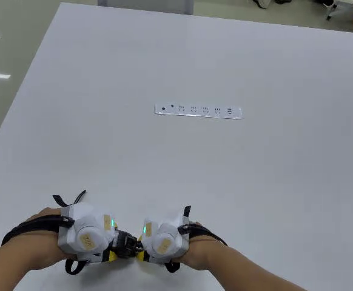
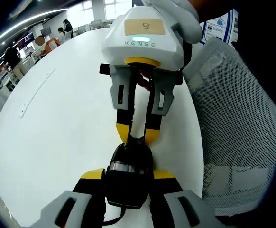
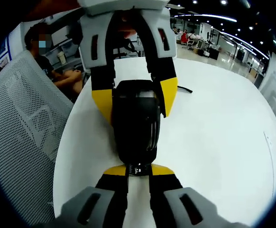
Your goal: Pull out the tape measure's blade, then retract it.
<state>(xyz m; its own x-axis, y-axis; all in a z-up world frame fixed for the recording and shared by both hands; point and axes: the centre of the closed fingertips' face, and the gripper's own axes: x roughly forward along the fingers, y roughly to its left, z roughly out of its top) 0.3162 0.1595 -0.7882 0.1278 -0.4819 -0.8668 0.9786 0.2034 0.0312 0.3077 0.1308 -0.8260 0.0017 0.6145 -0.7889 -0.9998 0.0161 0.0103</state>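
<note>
You hold the compact black plastic tape measure [image 3: 135, 121] between your two hands at the near edge of the white counter [image 1: 225, 182]. I cannot tell whether it rests on the surface. Your left gripper [image 2: 128, 174] has its yellow-tipped jaws clamped on the sides of the case. Your right gripper [image 3: 138, 170] has its jaws pinched together on the blade's end hook [image 2: 137, 139], right at the case mouth. No blade looks drawn out yet.

The weak point, I judge, is that pinch on the hook: it is a small, thin tab, and the spring will likely pull harder as you draw. If it slides out of the jaws, the blade snaps back and may whip. If you pull off the line of the mouth, the blade may kink or twist the smooth case in the left jaws. If you let go at full length, the hook would slam into the case, so feed it back. The long white power strip [image 1: 198, 111] lies well apart. The white mesh chair back [image 2: 237, 123] is close beside you and could foul an elbow.
</note>
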